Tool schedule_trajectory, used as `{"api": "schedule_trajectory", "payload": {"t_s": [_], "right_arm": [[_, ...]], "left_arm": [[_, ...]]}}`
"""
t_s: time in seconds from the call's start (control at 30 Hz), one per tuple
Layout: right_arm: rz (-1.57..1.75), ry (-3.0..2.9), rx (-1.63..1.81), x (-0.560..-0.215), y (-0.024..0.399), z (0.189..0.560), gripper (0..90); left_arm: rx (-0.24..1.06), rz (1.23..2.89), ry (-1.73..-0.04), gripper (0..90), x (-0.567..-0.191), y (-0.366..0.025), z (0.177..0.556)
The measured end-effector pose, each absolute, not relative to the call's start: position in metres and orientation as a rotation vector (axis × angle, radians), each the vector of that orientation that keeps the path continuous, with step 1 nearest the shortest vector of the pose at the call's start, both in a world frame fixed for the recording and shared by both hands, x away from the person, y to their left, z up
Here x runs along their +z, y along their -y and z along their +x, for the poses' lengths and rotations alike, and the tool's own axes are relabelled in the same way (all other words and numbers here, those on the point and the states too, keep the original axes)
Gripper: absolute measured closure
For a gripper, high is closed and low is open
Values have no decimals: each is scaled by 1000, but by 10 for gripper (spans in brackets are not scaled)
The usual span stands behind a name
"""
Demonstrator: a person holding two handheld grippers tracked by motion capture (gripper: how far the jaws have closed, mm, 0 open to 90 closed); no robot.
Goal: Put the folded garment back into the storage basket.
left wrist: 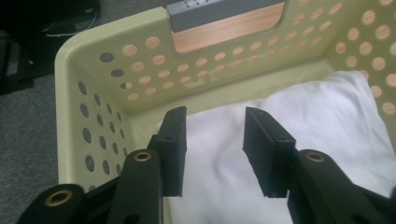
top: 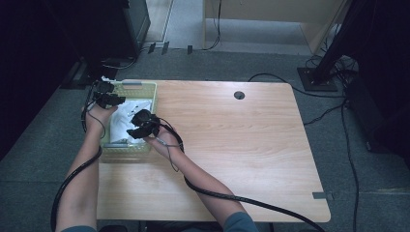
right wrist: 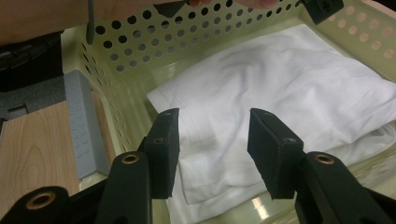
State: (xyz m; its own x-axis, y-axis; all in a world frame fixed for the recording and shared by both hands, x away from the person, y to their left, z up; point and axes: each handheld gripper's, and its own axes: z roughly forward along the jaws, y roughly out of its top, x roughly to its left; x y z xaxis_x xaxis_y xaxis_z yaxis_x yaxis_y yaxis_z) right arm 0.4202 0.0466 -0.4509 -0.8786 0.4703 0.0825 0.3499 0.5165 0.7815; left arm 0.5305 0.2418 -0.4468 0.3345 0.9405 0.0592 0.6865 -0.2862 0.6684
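A pale yellow-green perforated basket stands at the table's left edge. A folded white cloth lies inside it. My left gripper hovers over the basket's left side, jaws apart with nothing between them, the cloth below. My right gripper hangs above the cloth near the basket's right wall, jaws also apart and empty. The other gripper's fingertip shows at the top of the right gripper view.
The wooden table stretches to the right of the basket, with a round cable hole near its far edge. Grey handles sit on the basket's rim. Cables trail from both grippers across the table and floor.
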Motion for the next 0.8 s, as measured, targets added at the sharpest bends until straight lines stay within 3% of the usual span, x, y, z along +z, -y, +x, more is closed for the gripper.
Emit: {"api": "schedule_trajectory", "payload": {"t_s": [0.1,0.4,0.47,0.57,0.8], "right_arm": [[695,-2626,1297,-450,-47,422,513],[688,-2640,1325,-451,-40,423,502],[677,-2638,1326,-450,-40,423,476],[655,-2635,1322,-449,-39,424,431],[659,-2632,1312,-446,-31,427,339]], "left_arm": [[601,2051,-1421,528,-447,-243,530],[546,2017,-1432,491,-447,-244,528],[540,2005,-1437,419,-448,-244,528],[522,1982,-1438,411,-448,-243,528],[522,1998,-1414,302,-449,-235,526]]}}
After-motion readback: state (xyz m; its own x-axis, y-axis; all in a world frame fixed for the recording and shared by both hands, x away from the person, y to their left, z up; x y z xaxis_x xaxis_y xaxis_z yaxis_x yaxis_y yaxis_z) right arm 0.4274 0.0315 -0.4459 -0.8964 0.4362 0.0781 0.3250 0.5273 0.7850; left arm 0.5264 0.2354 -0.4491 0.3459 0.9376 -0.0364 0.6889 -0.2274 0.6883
